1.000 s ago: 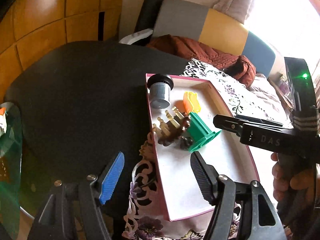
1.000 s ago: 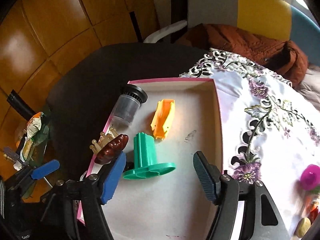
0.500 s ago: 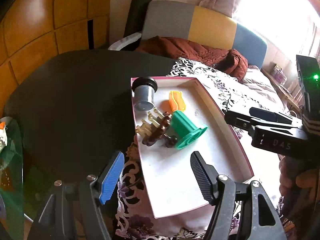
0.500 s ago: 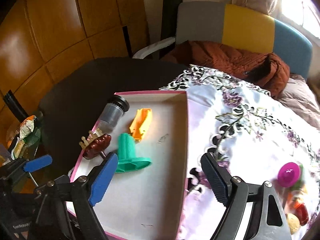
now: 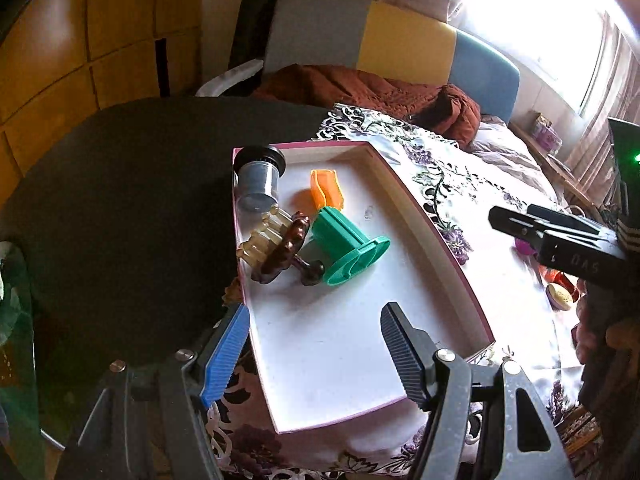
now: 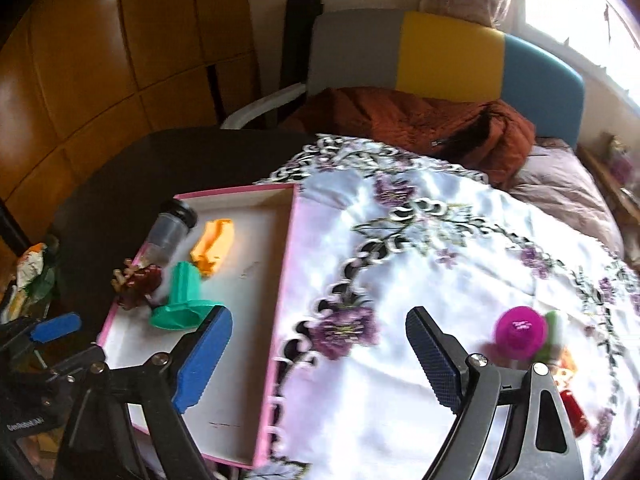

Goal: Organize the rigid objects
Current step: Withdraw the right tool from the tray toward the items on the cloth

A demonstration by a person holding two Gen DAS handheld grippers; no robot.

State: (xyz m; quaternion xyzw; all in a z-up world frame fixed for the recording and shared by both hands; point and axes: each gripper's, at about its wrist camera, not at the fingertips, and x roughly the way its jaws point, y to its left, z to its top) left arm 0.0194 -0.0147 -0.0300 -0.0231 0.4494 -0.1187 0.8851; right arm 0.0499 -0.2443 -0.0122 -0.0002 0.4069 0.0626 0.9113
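Observation:
A pink-rimmed white tray [image 5: 436, 240] [image 6: 286, 264] lies on the floral cloth. In it are a grey jar with a black lid [image 5: 258, 176] [image 6: 170, 228], an orange piece [image 5: 327, 188] [image 6: 212, 243], a green spool [image 5: 348, 246] [image 6: 182, 300] and a brown hair clip [image 5: 282, 250] [image 6: 138, 282]. My left gripper [image 5: 316, 354] is open and empty over the tray's near end. My right gripper [image 6: 318, 360] is open and empty over the cloth, right of the tray. A magenta-capped item [image 6: 520, 332] and small red and cream objects [image 6: 572, 412] lie at the right.
The dark round table [image 5: 120, 184] stretches left of the tray. A sofa with a rust-brown garment [image 6: 420, 120] stands behind. A glass side table with wrappers [image 6: 28, 276] is at far left. The right gripper's body [image 5: 560, 236] shows in the left wrist view.
My right gripper has swung right, from over the tray to over the cloth near the magenta-capped item. My left gripper has pulled back slightly. Both stayed open.

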